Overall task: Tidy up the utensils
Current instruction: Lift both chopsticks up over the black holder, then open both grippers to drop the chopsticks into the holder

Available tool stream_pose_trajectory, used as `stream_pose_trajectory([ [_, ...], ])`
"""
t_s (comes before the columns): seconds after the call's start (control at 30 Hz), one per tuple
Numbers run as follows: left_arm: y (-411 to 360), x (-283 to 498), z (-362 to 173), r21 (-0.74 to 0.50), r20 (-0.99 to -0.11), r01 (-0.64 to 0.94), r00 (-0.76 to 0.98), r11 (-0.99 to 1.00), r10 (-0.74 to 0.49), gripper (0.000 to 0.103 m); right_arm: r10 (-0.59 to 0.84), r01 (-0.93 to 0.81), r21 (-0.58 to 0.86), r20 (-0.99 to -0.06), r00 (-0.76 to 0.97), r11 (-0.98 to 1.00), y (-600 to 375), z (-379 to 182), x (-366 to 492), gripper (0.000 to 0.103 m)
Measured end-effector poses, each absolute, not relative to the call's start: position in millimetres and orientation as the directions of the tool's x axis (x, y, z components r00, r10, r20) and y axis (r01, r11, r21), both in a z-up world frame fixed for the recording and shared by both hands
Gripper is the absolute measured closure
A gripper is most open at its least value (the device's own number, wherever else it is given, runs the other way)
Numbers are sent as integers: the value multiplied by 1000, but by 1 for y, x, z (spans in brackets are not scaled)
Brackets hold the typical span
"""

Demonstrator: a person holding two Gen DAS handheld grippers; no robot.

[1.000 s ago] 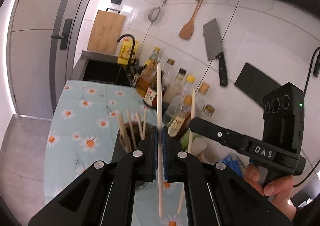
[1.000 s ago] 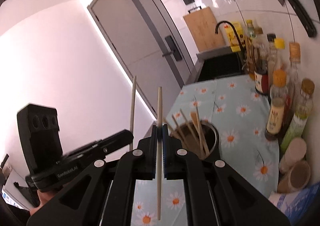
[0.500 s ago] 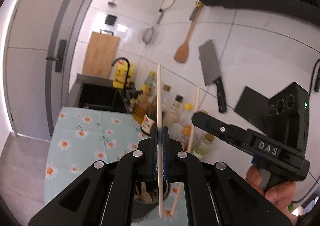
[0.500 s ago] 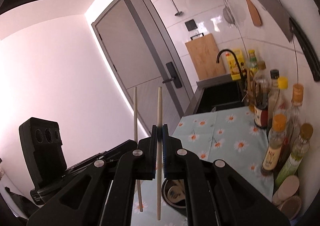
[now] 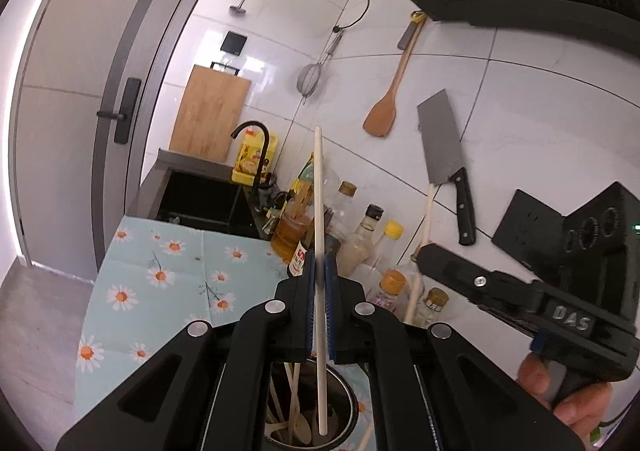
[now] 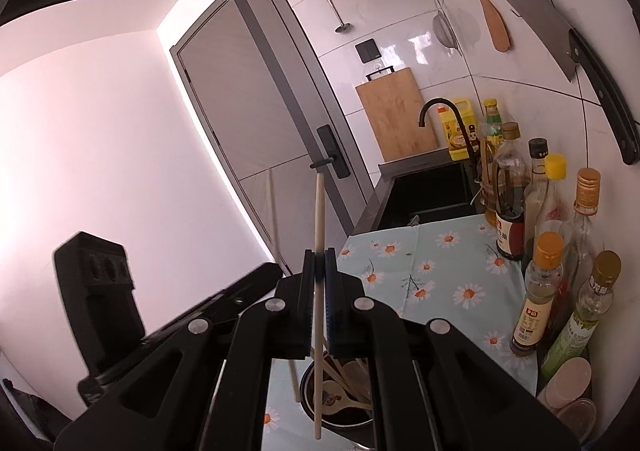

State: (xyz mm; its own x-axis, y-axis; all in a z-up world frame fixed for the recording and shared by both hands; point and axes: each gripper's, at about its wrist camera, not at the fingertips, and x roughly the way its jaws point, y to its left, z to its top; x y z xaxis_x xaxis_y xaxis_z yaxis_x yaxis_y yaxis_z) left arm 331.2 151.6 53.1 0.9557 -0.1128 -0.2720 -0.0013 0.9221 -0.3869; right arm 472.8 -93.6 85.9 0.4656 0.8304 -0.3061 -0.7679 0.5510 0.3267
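My left gripper point(image 5: 320, 271) is shut on a pale wooden chopstick point(image 5: 319, 187) that stands upright, its lower tip hanging over a round metal holder point(image 5: 349, 403) with several wooden utensils in it. My right gripper point(image 6: 319, 265) is shut on a second upright chopstick point(image 6: 319, 207), its lower tip in front of the same holder point(image 6: 308, 383). In the left wrist view the right gripper point(image 5: 424, 253) shows at the right with its chopstick point(image 5: 427, 211). In the right wrist view the left gripper's body point(image 6: 104, 291) and its chopstick point(image 6: 273, 219) show at the left.
A daisy-print cloth point(image 5: 168, 271) covers the counter. Several sauce and oil bottles point(image 6: 552, 251) line the wall side, with small jars point(image 6: 568, 383) near them. A black sink point(image 5: 200, 197) and faucet lie beyond. A cleaver point(image 5: 444, 155), wooden spatula point(image 5: 384, 107), strainer and cutting board hang on the tiled wall.
Both grippers have risen and tilted up with their chopsticks still clamped. The holder has slid from the middle of each view to the bottom, under the jaws.
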Motion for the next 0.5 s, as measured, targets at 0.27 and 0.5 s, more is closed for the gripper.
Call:
stream_pose_trajectory([
  [0.27, 149, 346, 33, -400, -316, 2, 938, 916, -140, 99, 824, -755, 346, -340, 453, 557, -90, 77, 476, 97],
  [0.5, 144, 349, 23, -395, -335, 14, 929, 919, -158, 99, 819, -743, 361, -365, 444, 564, -88, 70, 479, 97],
])
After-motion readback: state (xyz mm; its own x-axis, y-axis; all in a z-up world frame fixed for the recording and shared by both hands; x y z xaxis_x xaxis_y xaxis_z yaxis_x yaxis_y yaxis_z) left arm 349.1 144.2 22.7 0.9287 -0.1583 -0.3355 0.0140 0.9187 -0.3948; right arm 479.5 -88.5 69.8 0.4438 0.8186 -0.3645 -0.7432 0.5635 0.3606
